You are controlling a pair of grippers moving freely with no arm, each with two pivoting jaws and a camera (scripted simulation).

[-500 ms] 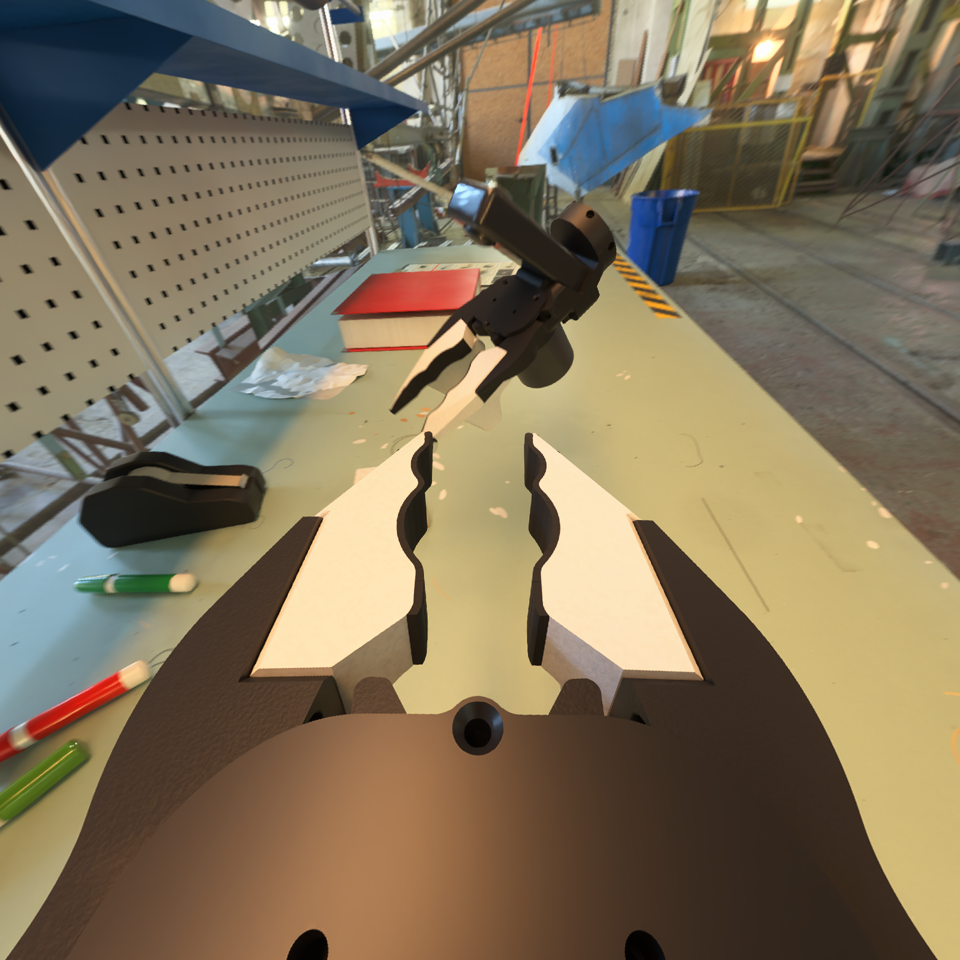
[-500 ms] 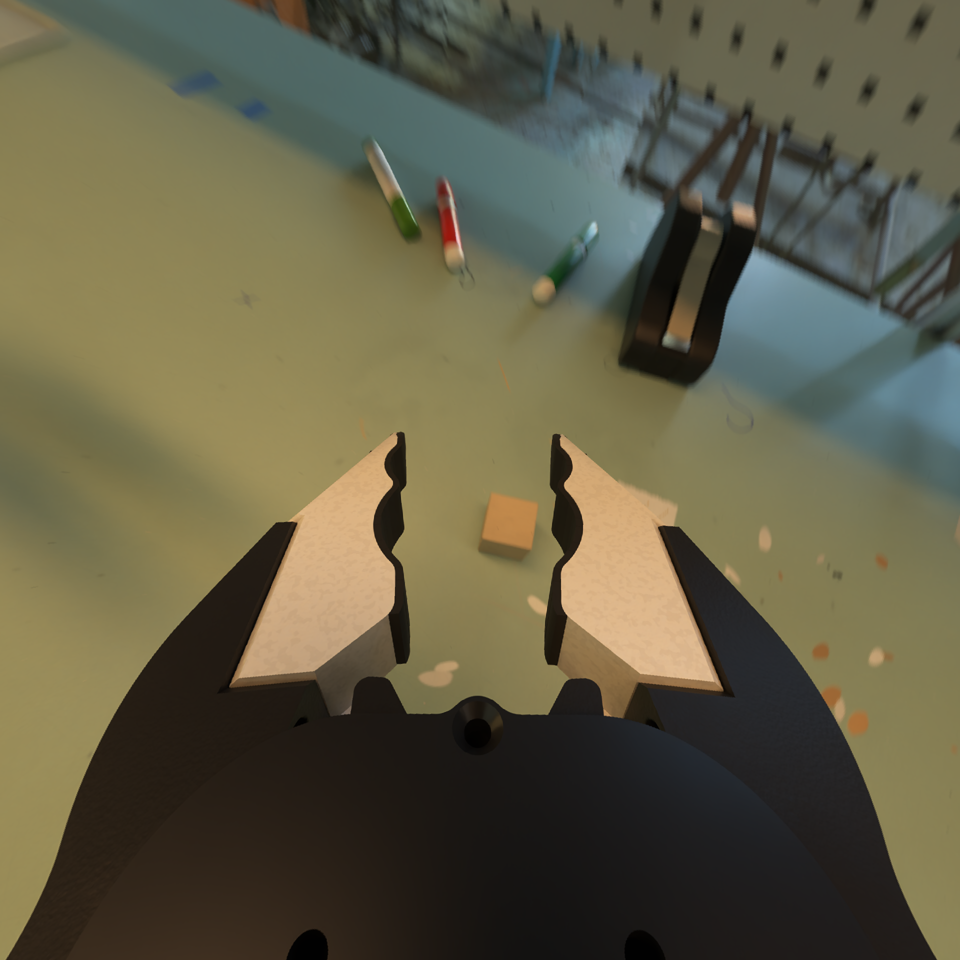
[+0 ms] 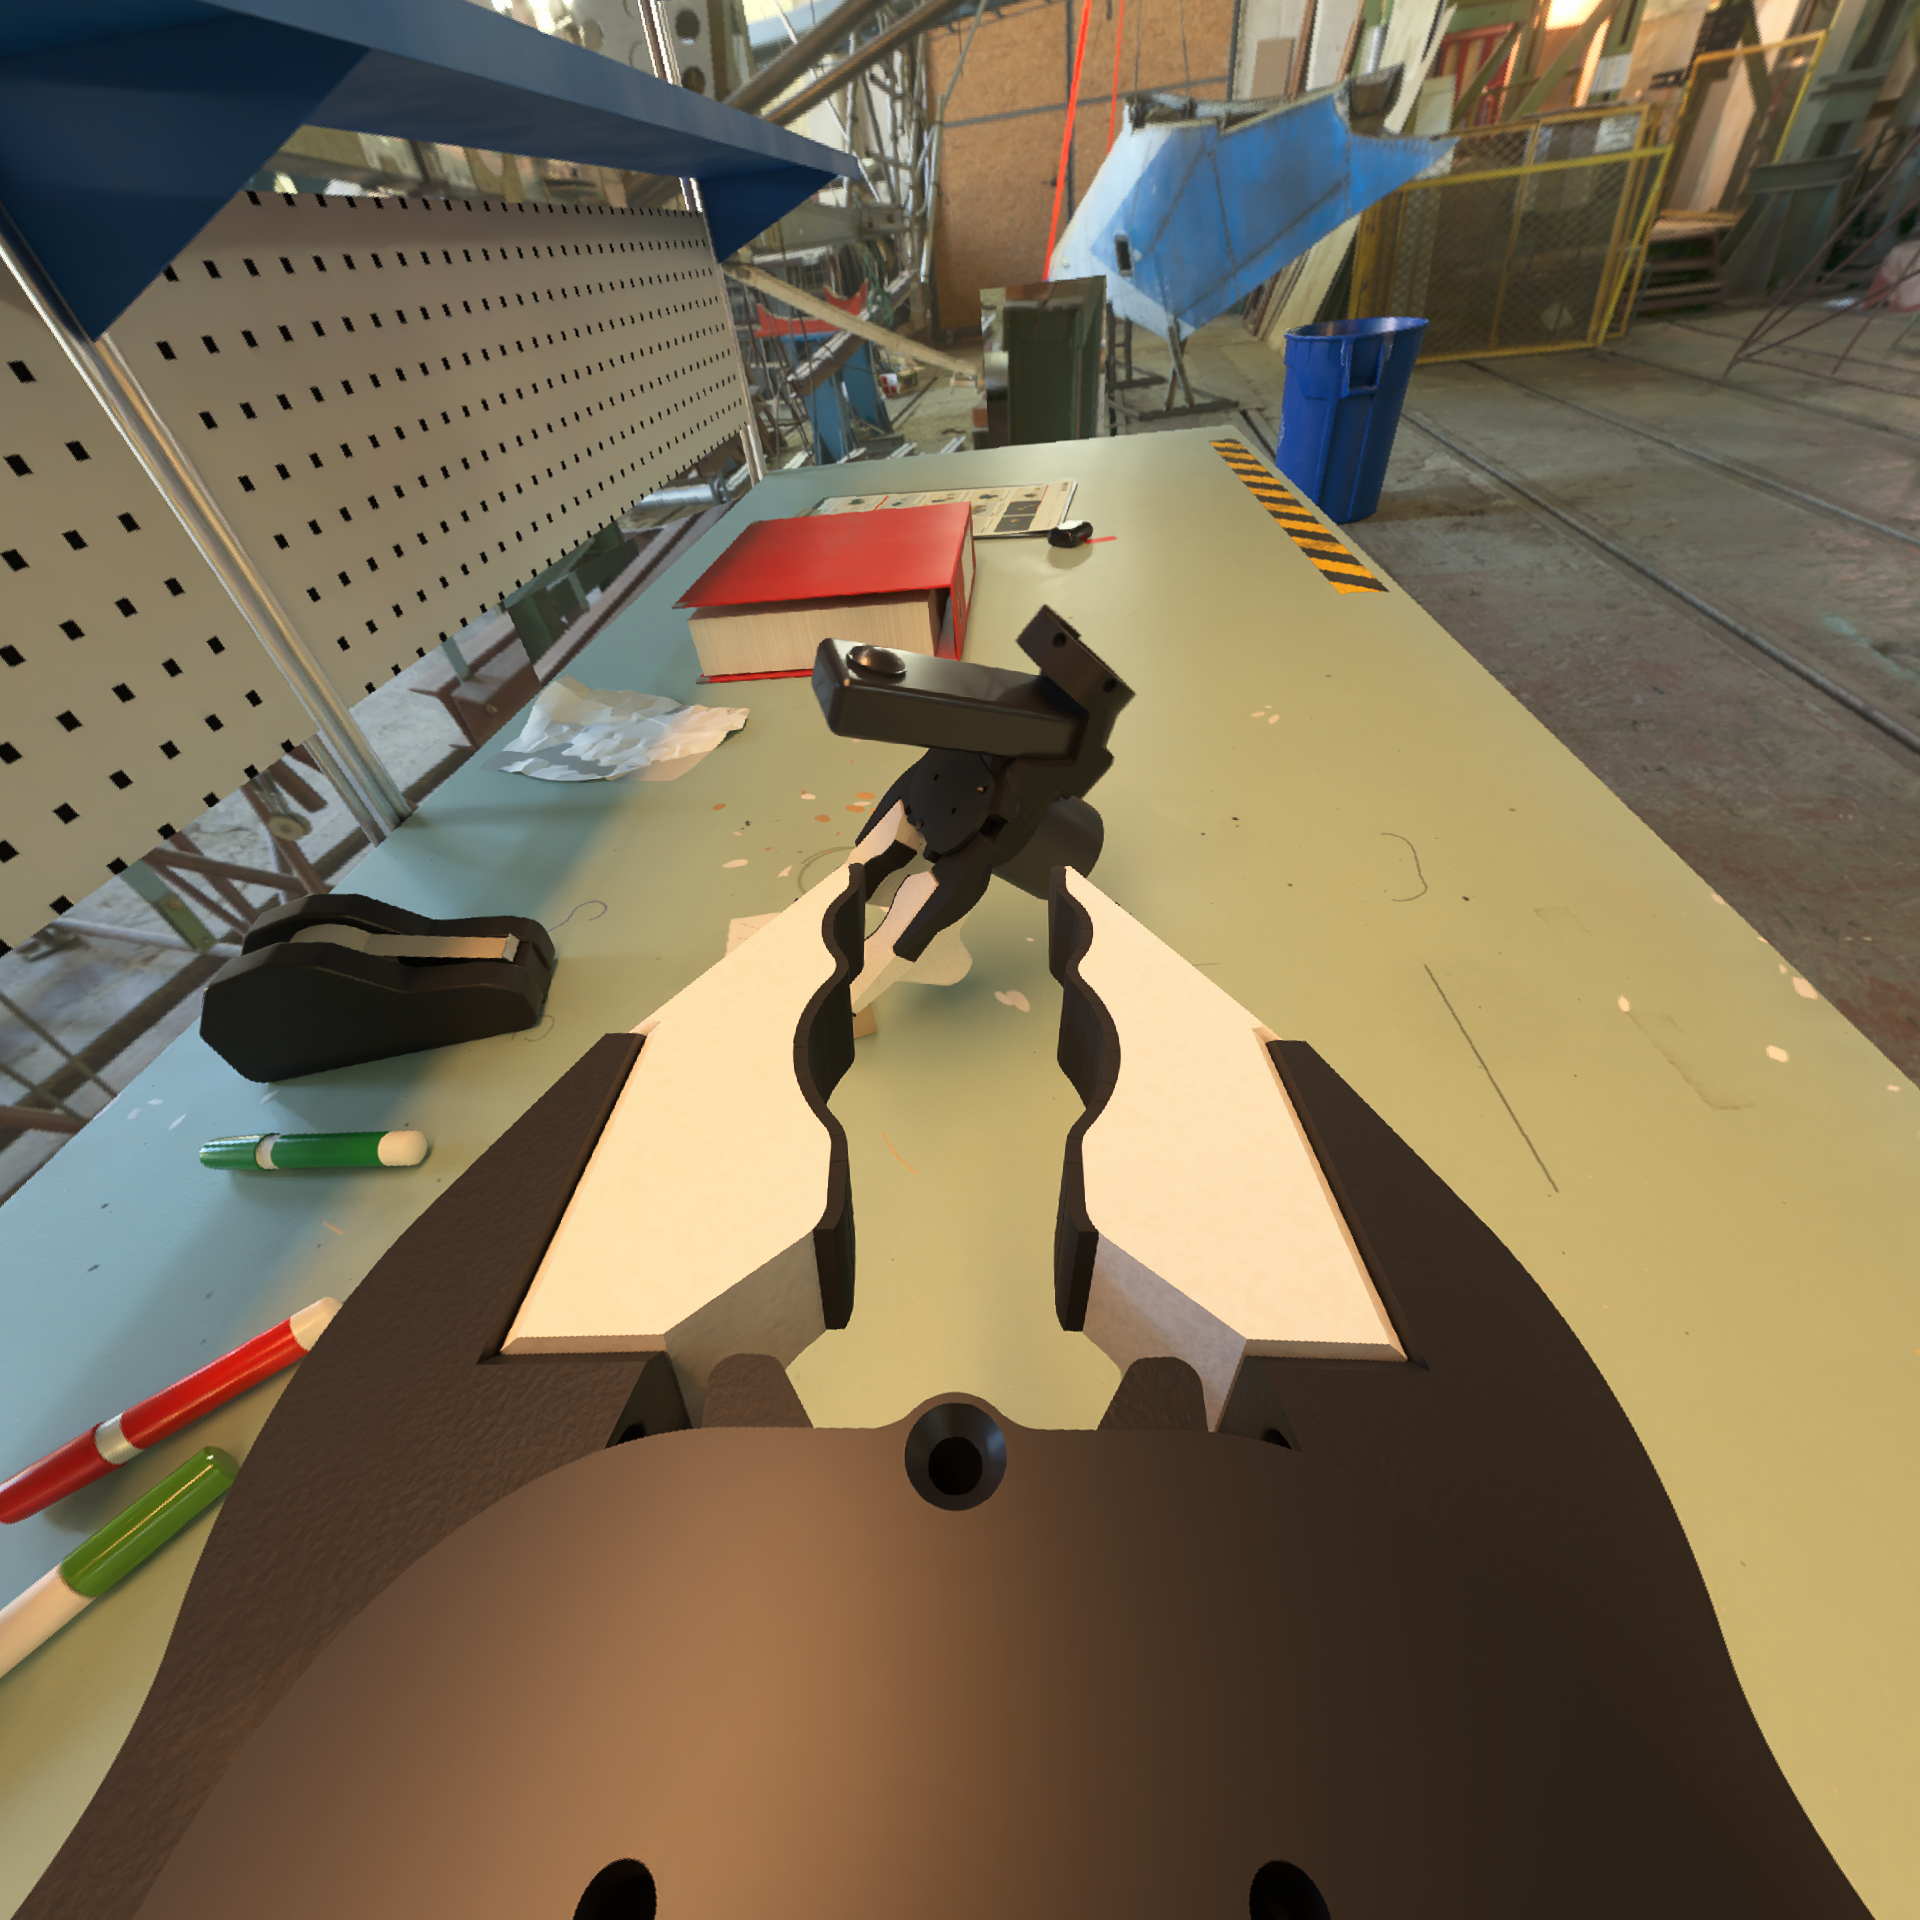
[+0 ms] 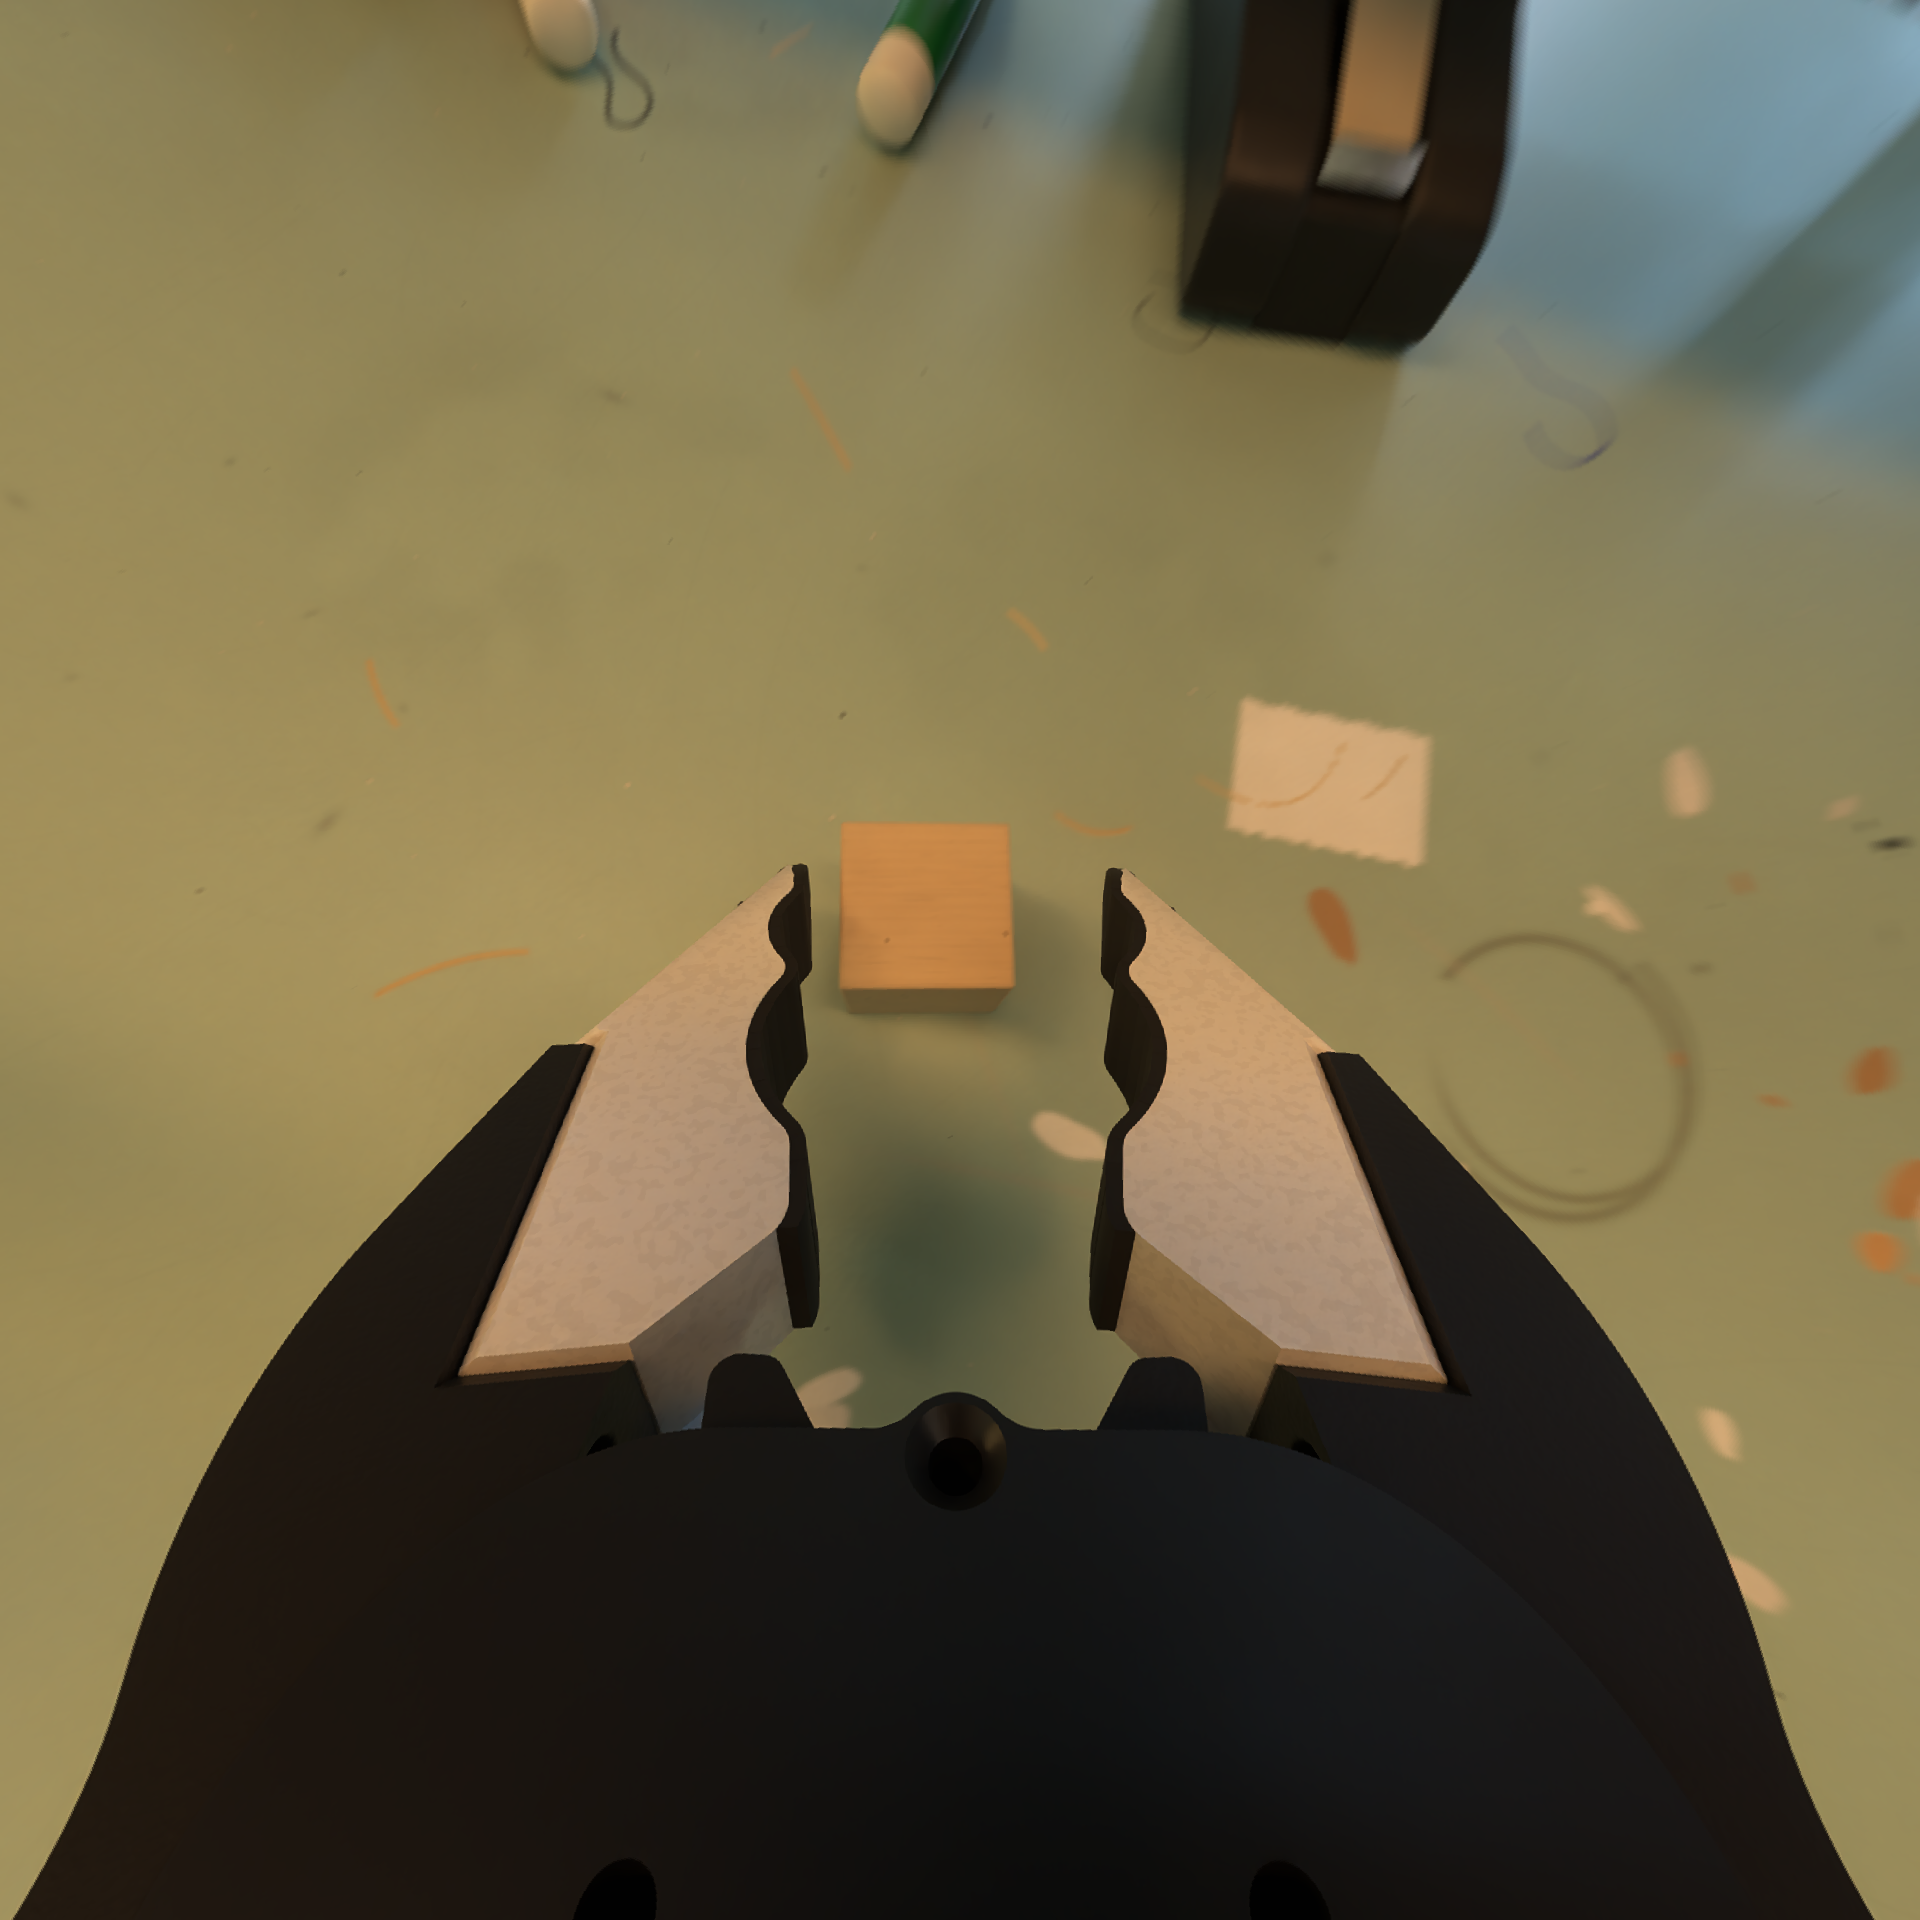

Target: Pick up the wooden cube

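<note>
Closing in: right gripper (image 4: 954,883) lower, wooden cube (image 4: 925,914) between fingertips.

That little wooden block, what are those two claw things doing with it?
The right gripper is reaching down over the wooden cube, which sits on the green workbench. Its jaws are open, one on each side of the cube, closer on the left, not squeezing it yet. The left gripper hangs open nearby, holding nothing. A black tape dispenser and a green marker lie farther along the bench, untouched.
</note>
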